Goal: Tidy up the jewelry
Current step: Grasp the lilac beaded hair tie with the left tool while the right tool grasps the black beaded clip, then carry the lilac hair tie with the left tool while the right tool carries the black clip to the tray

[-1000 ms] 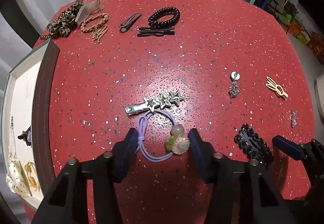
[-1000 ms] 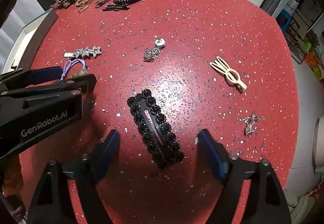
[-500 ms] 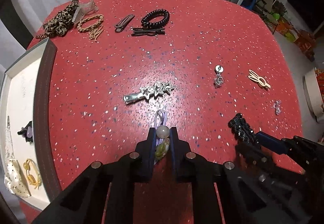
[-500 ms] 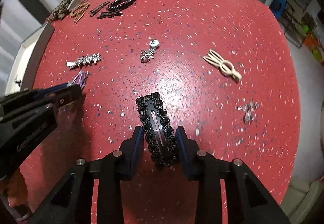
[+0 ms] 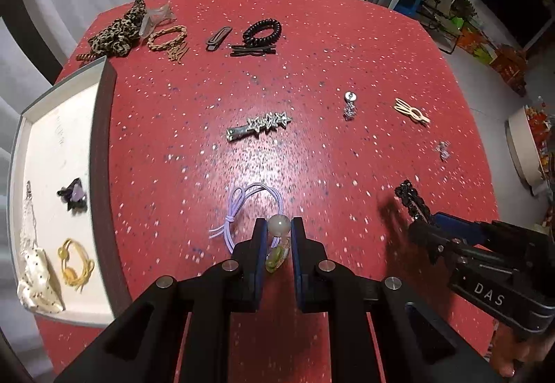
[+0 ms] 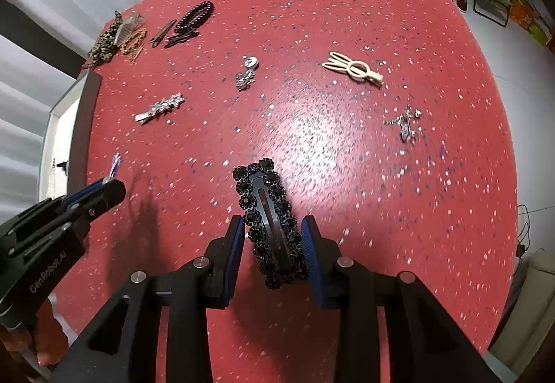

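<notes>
Left gripper (image 5: 278, 237) clamped on lilac elastic hair tie with pale bead and flower charm (image 5: 255, 209), loop hanging forward over red speckled round table (image 5: 312, 71). Right gripper (image 6: 272, 244) pinching black beaded snap hair clip (image 6: 269, 220) by its edges, above table. White tray (image 5: 52, 154) at left edge.

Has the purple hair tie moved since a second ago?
Yes. The purple hair tie, pinched in the left tongs, now sits well apart from the silver star clip it lay against, drawn toward the camera.
</notes>
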A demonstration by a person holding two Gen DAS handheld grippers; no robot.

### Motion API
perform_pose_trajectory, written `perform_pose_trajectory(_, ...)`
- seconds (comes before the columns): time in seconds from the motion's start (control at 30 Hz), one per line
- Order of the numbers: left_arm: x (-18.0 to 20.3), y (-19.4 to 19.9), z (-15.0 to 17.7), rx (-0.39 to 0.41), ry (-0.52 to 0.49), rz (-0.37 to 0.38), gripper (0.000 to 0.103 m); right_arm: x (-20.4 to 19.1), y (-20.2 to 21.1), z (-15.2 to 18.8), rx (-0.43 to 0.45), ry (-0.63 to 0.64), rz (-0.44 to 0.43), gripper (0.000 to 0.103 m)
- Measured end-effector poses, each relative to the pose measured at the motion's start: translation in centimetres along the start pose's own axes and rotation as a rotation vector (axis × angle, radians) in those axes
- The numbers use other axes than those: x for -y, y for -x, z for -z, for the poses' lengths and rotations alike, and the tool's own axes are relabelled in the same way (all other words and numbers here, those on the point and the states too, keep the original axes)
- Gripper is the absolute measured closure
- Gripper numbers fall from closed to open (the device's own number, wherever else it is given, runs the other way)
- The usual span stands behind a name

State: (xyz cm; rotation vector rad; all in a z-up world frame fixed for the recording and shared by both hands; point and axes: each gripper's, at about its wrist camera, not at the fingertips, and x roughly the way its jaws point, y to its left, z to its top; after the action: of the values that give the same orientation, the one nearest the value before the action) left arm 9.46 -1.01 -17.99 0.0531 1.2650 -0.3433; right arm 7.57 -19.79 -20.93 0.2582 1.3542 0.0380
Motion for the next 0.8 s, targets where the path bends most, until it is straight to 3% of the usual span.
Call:
perform_pose_trajectory(0.43,-1.8,4.6,3.5,0.004,-0.03,0.021,0.088,-2.8,2.9,2.6,-0.009,-0.012,-0.014,0.067)
perform_pose_trajectory(0.8,-6.1,7.8,6.0,0.016,0.016,0.011,0.088,-6.5,4.0,3.8,-0.024,-0.004,-0.023,0.067)
